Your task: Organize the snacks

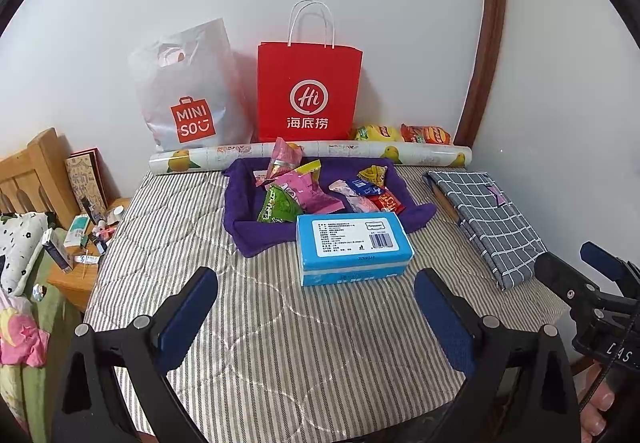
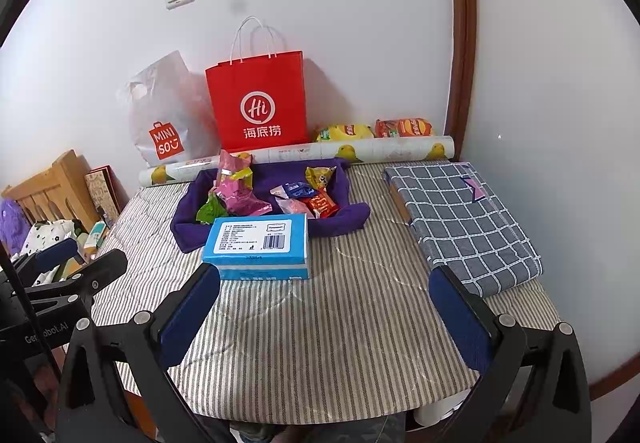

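Note:
A purple cloth basket (image 1: 256, 235) (image 2: 188, 231) on the striped table holds several snack packets: pink (image 1: 316, 195) (image 2: 240, 199), green (image 1: 278, 209), blue and red (image 1: 386, 201) (image 2: 320, 203). A blue tissue box (image 1: 352, 247) (image 2: 258, 245) lies in front of it. Two chip bags, yellow (image 1: 376, 133) (image 2: 344, 131) and red (image 1: 426, 134) (image 2: 404, 127), rest by the wall. My left gripper (image 1: 316, 307) hovers open above the table's near part, short of the box. My right gripper (image 2: 326, 307) is open too, to the right of the box.
A red paper bag (image 1: 308, 91) (image 2: 258, 99) and a white plastic bag (image 1: 188, 91) (image 2: 164, 115) lean on the wall behind a paper roll (image 1: 312, 153) (image 2: 360, 151). A folded checked cloth (image 1: 488, 219) (image 2: 464, 219) lies at right. A cluttered nightstand (image 1: 80, 243) stands left.

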Available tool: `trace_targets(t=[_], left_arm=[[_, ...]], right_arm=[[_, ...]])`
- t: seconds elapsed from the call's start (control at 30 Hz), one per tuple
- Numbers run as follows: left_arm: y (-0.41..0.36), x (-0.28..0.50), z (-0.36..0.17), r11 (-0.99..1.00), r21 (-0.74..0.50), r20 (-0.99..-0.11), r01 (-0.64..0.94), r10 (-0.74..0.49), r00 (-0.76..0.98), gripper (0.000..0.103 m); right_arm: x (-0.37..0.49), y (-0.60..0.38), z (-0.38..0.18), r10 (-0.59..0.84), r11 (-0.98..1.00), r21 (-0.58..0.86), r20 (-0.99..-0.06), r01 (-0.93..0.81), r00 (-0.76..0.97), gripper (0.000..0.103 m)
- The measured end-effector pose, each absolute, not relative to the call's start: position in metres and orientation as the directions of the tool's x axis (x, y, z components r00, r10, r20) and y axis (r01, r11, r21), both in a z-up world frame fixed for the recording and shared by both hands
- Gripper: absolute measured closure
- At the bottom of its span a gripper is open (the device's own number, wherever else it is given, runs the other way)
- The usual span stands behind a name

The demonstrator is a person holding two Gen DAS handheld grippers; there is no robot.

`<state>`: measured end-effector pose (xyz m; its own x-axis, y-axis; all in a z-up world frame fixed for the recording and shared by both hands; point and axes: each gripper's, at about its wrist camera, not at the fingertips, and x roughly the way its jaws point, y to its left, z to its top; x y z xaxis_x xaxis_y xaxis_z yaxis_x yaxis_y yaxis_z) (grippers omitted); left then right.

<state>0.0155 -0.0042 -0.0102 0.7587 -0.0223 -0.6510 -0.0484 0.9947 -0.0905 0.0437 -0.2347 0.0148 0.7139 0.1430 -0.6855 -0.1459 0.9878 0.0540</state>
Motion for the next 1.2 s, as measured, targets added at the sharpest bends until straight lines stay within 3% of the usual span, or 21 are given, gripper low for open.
trace_targets(t=[1.2], left_arm=[[-0.0056,0.0164,-0.0068,0.995,-0.088,-0.651,-0.044,-0.024,0.758,0.003]], right_arm=[[0.0425,-0.2375,0.0151,0.142,0.988,0.056,-0.688,-0.143,0.712,0.0]])
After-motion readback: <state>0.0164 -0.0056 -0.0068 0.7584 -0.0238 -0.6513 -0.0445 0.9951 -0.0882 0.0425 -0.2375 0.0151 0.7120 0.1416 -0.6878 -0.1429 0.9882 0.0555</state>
